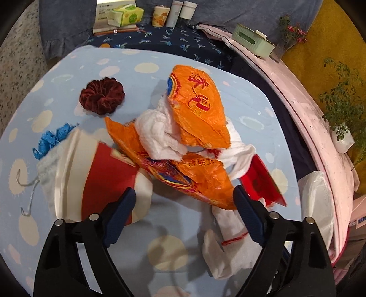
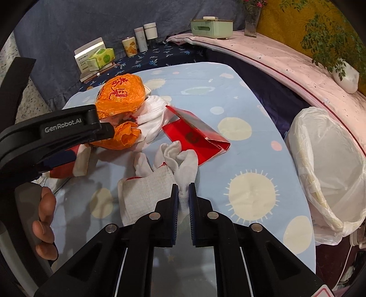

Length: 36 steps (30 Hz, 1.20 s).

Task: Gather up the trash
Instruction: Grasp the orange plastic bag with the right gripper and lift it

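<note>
On the light blue spotted table lies a heap of trash: crumpled orange plastic bags, white tissue, a red folded paper and a red-and-white paper cup. My left gripper is open just above the near edge of the orange bags, holding nothing. My right gripper is shut on a white cotton glove that rests on the table. A bin lined with a white plastic bag stands off the table's right edge.
A dark red scrunchie, a blue ribbon and a white drawstring pouch lie at the left. Bottles, a cup and tissue packs stand at the back. A pink ledge with plants runs along the right.
</note>
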### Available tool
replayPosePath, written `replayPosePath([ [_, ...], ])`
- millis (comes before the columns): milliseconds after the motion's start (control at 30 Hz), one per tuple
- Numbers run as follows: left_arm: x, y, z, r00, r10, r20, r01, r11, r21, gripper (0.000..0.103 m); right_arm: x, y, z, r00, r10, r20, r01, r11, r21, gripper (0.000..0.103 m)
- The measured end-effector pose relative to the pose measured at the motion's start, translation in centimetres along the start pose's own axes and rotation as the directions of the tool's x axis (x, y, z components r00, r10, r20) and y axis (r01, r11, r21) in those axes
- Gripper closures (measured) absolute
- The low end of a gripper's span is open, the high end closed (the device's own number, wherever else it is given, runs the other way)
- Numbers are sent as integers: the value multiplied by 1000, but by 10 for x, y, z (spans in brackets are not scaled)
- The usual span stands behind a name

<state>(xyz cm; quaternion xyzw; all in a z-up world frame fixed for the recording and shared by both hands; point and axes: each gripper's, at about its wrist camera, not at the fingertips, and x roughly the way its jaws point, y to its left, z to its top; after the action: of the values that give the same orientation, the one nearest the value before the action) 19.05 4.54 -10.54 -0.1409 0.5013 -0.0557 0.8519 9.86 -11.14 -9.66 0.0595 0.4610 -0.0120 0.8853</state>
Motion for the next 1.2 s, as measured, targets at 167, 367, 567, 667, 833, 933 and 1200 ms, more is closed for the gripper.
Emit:
replayPosePath([
  [167, 8, -10, 0, 999, 40, 2, -40, 999, 8, 37, -6, -4, 0, 1000, -3, 6, 3, 1000, 10, 94],
  [367, 23, -9, 0, 996, 24, -85, -24, 1000, -1, 84, -13, -10, 0, 1000, -1, 20, 0, 1000, 25, 94],
  [567, 12, -4, -8, 998, 20, -66, -18, 1000, 24, 98, -22, -17, 1, 999, 6, 38, -8, 999, 41, 94],
  [667, 3, -1, -10, 999, 13, -51, -12, 1000, 27, 100, -29, -19, 3, 999, 8, 52, -10, 999, 47, 94],
  [833, -20, -7, -11, 1000, -11, -14, 12, 999, 49, 100, -46, -23, 9, 996, 11, 91, -16, 998, 56, 94],
  [933, -32, -15, -10, 1000, -31, 5, 31, 997, 65, 100, -58, -26, 15, 993, 11, 120, -19, 998, 62, 94],
  [1200, -71, -51, -13, 993, -109, 53, 102, 986, 131, 100, -97, -45, 27, 976, -7, 219, -13, 996, 92, 94],
])
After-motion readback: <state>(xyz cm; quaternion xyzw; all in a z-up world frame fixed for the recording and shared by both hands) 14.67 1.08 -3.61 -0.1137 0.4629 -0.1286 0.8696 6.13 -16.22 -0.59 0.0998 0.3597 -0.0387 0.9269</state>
